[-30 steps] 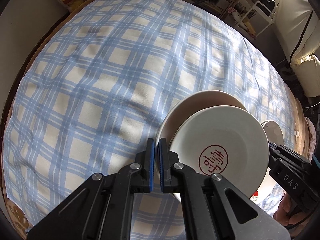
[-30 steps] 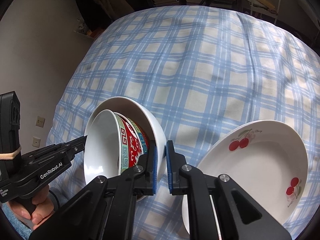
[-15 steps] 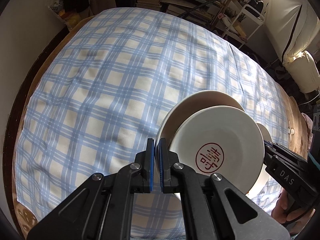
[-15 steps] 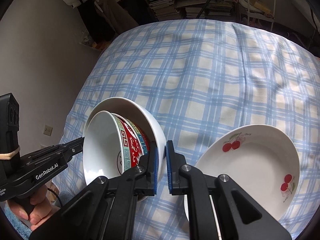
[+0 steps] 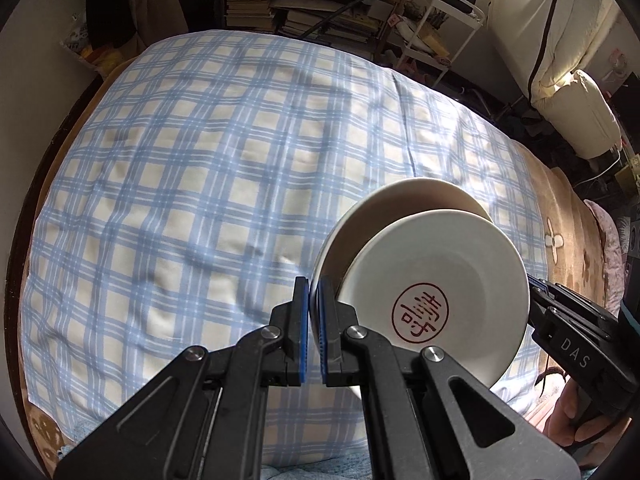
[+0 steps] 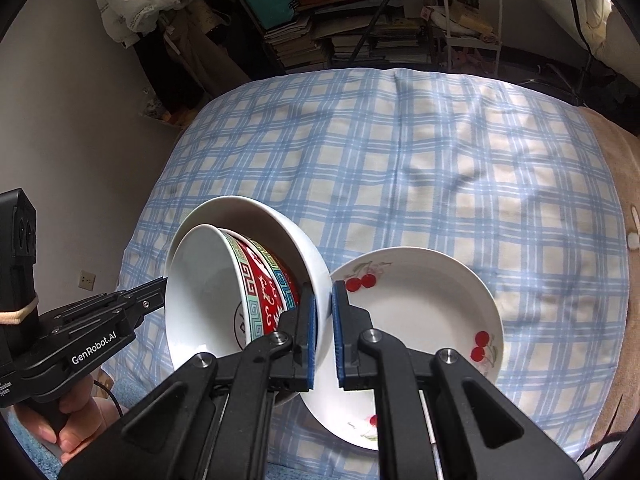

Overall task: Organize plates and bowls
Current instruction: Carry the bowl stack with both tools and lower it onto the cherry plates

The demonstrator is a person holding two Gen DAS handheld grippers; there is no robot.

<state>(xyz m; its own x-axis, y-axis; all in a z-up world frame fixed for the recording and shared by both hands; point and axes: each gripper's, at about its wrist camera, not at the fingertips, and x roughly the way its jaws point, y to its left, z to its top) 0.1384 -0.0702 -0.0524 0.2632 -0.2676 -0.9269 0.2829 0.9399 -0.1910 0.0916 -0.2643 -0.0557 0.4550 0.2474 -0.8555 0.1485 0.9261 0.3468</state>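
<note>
Bowls (image 6: 240,292), red-patterned one nested in a white one, are hanging tilted above the checked cloth (image 6: 400,184), their far rims hiding behind both grippers. Right gripper (image 6: 324,334) is clamping the white bowl's wall just beside the cherry plate (image 6: 420,320); left gripper (image 5: 314,330) is pinching the opposite rim.

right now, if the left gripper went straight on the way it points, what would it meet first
Shut on the white bowl's rim, the left gripper would probably meet the checked cloth next.
</note>
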